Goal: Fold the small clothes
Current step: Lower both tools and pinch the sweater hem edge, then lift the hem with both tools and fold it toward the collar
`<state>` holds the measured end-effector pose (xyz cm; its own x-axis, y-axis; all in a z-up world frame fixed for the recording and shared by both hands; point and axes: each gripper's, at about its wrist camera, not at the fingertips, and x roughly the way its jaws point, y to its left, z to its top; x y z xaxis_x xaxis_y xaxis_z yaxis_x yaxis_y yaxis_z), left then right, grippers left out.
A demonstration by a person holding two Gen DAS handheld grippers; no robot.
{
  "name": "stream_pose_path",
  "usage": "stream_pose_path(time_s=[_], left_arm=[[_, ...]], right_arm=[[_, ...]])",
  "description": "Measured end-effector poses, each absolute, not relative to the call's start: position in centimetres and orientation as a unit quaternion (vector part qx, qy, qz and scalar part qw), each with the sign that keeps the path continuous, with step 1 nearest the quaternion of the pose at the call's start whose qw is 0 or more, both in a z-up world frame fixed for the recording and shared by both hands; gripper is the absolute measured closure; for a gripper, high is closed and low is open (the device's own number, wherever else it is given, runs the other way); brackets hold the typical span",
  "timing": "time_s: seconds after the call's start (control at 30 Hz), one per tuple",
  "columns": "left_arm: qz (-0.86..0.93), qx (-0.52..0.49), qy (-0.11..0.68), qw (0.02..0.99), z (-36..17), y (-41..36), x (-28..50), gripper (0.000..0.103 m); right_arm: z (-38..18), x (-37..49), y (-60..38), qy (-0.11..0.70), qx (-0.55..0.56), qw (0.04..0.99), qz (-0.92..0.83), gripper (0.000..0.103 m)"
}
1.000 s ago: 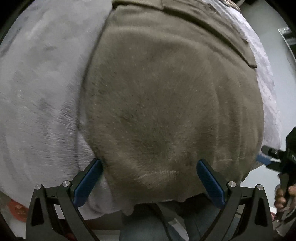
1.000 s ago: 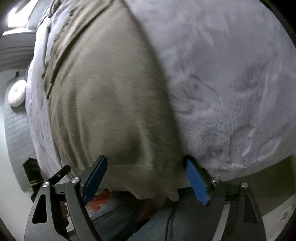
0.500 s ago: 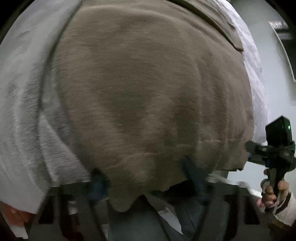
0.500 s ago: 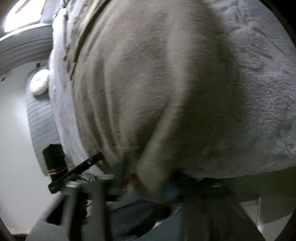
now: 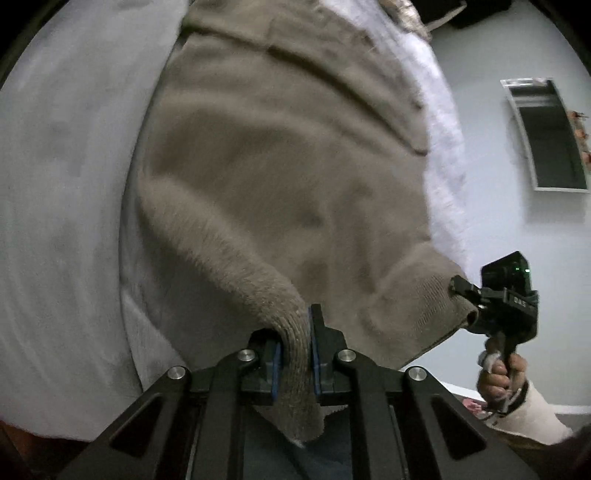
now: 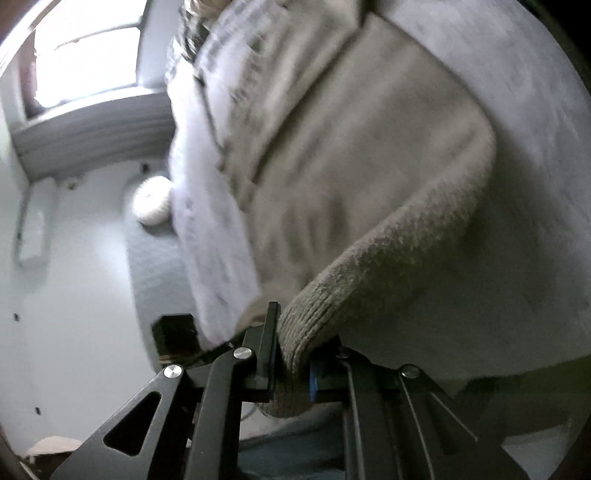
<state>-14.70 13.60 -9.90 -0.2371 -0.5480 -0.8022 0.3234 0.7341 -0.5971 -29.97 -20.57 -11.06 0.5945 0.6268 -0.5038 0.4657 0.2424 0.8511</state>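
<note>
A taupe knit garment (image 5: 288, 177) lies on a pale grey plush blanket (image 5: 62, 206). My left gripper (image 5: 295, 343) is shut on the ribbed near hem at its left corner and lifts it off the blanket. My right gripper (image 6: 291, 354) is shut on the ribbed hem at the other corner of the same garment (image 6: 351, 177). The right gripper also shows in the left wrist view (image 5: 469, 295), clamped on the hem corner, with the hand holding it below. The garment's far part still rests flat on the blanket (image 6: 535, 110).
A white round cushion (image 6: 153, 201) sits on a quilted grey surface beside the bed. A window (image 6: 85, 59) is at upper left. A framed dark panel (image 5: 546, 133) hangs on the pale wall at right. Patterned fabric (image 5: 402, 11) lies at the bed's far end.
Both grippers were open around the near hem; they have shut on it and raised the two hem corners off the blanket, so the near edge now bunches up.
</note>
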Motion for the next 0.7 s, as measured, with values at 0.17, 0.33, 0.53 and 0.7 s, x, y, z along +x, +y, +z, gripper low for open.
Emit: stream_pose_path(time_s=[0.17, 0.33, 0.53, 0.7], left_arm=[[-0.388, -0.077, 0.670, 0.628, -6.6, 13.5, -10.0, 0.089], [-0.418, -0.083, 0.650, 0.629, -4.9, 10.8, -4.8, 0.089], [-0.415, -0.086, 0.631, 0.650, -4.0, 8.3, 0.6, 0.089], [-0.391, -0.100, 0.614, 0.678, -4.0, 6.4, 4.6, 0.089]], right_arm=[[-7.9, -26.9, -22.0, 0.388, 0.627, 0.674, 0.053, 0.090], [-4.7, -23.6, -22.8, 0.336, 0.629, 0.700, 0.043, 0.090], [-3.0, -18.7, -25.5, 0.335, 0.609, 0.718, 0.044, 0.090], [-3.6, -13.6, -28.7, 0.348, 0.602, 0.716, 0.059, 0.090]])
